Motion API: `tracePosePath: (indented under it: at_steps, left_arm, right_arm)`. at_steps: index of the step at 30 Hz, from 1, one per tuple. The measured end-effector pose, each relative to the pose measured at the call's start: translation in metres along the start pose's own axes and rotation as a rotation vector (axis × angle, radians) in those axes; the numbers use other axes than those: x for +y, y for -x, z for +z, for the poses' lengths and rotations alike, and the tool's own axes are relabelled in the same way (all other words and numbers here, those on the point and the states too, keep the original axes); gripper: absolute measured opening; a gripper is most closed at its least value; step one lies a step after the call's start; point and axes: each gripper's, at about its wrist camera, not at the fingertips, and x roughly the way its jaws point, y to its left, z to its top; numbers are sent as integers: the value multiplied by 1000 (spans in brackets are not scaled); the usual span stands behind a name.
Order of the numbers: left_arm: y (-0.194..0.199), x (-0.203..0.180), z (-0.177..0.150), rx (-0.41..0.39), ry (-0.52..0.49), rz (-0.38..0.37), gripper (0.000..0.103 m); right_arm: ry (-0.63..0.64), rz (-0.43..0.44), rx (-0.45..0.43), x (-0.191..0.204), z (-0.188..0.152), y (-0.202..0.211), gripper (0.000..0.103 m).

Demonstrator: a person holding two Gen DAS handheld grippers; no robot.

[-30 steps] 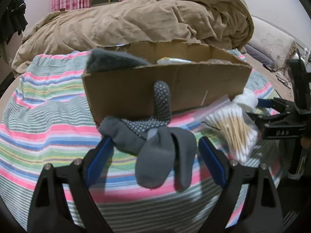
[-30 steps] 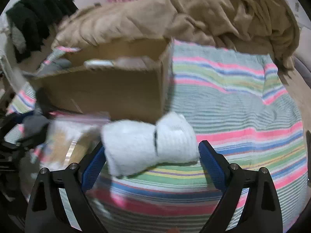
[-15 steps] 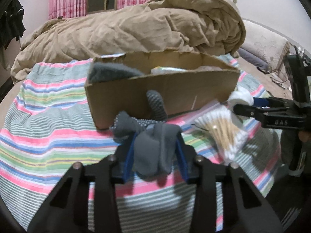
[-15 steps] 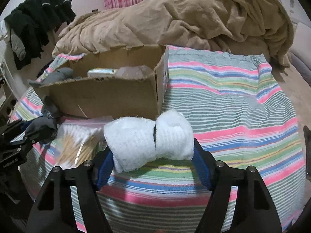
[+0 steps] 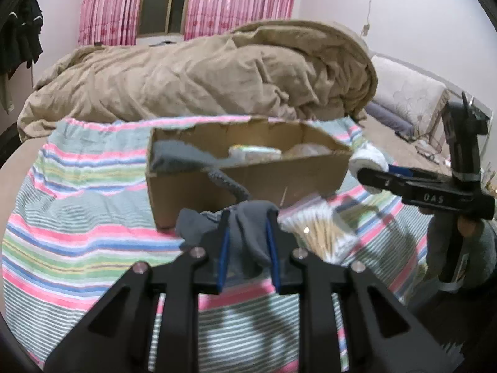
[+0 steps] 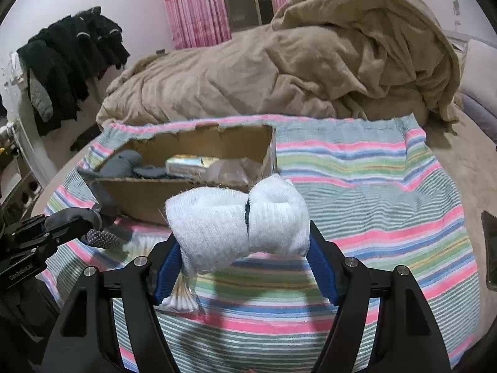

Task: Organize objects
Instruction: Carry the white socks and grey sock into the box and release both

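The grey sock (image 5: 248,227) sits low in the centre of the left wrist view, pinched in the left tool (image 5: 247,245), whose jaws have just closed narrow on it. Low and central in the right wrist view, the white sock roll (image 6: 239,223) is clamped between the blue pads of the right tool (image 6: 240,267). Both hang just before the cardboard box (image 5: 248,183), mid-frame on the striped bedsheet (image 5: 77,217). The box already holds a grey garment and a packet, so sorting seems partly done. A bag of cotton swabs (image 5: 320,233) lies beside the box, right of centre, not yet packed. Both socks need dropping in.
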Motion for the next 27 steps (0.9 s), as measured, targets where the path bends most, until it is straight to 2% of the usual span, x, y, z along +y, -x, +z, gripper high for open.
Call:
tracePosePath:
  at_steps: [7, 15, 23, 27]
  left_arm:
    - [31, -6, 19, -125, 9, -36, 21]
    - [53, -7, 44, -262, -5, -19, 21]
    - [43, -13, 60, -352, -60, 16, 21]
    - [29, -11, 66, -348, -47, 0, 21]
  right_arm:
    - [-17, 21, -69, 3, 12, 14, 75]
    - [-30, 27, -158, 9, 32, 28, 75]
    - [-53, 33, -201, 11, 52, 26, 75]
    - [-55, 27, -197, 14, 57, 16, 75]
